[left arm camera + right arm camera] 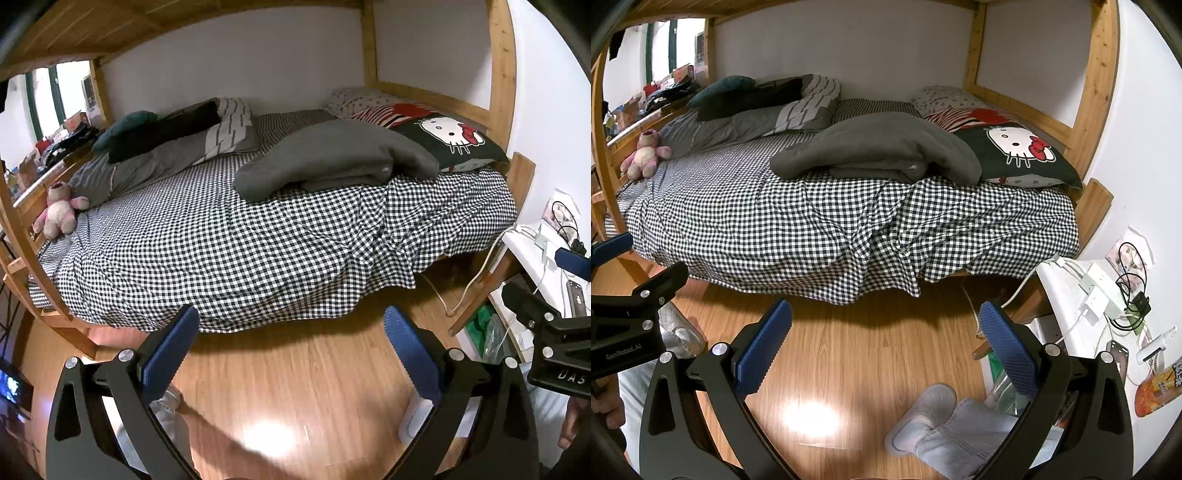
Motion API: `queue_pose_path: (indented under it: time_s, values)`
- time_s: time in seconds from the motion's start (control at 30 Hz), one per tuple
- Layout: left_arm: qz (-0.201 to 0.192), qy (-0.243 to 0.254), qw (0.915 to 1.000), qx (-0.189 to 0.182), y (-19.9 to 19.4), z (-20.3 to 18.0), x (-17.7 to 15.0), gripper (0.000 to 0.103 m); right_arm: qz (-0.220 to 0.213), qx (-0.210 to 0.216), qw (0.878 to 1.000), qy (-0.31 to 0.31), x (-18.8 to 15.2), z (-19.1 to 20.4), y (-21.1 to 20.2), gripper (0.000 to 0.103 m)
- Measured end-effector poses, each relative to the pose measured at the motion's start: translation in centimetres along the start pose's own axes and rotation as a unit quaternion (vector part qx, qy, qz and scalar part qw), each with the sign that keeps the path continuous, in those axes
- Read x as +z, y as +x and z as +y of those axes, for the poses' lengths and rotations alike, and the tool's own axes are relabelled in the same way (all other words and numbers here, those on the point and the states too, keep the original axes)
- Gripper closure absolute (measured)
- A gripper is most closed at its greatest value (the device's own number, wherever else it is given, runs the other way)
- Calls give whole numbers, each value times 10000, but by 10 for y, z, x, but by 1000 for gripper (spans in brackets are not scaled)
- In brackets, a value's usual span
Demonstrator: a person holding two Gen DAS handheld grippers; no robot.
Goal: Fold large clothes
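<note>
A large grey garment (332,158) lies folded in a thick bundle on the checked bed sheet (221,251), toward the pillow end; it also shows in the right wrist view (875,147). My left gripper (291,325) is open and empty, held over the wooden floor well short of the bed edge. My right gripper (886,317) is open and empty, also over the floor in front of the bed. Each gripper shows at the edge of the other's view, the right gripper body (554,332) and the left gripper body (631,317).
A Hello Kitty pillow (450,138) lies behind the garment. A grey duvet (159,155) and pink plush toy (61,210) lie at the far end. A white side table (1071,291) with chargers stands right. Wooden bunk posts (502,74) frame the bed. My feet (923,417) are below.
</note>
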State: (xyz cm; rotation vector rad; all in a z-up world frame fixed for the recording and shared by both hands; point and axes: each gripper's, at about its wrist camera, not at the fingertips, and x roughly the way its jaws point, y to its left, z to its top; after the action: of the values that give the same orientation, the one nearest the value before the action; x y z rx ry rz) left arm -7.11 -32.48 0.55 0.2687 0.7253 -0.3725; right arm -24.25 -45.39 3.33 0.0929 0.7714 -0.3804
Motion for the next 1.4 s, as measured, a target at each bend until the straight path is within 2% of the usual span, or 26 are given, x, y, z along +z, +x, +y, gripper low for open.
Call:
queue_pose_path:
  time_s: [1.4]
  values:
    - [-7, -37, 9999, -122, -1, 0, 1, 4, 18, 15, 10000, -37, 3, 0, 3, 3]
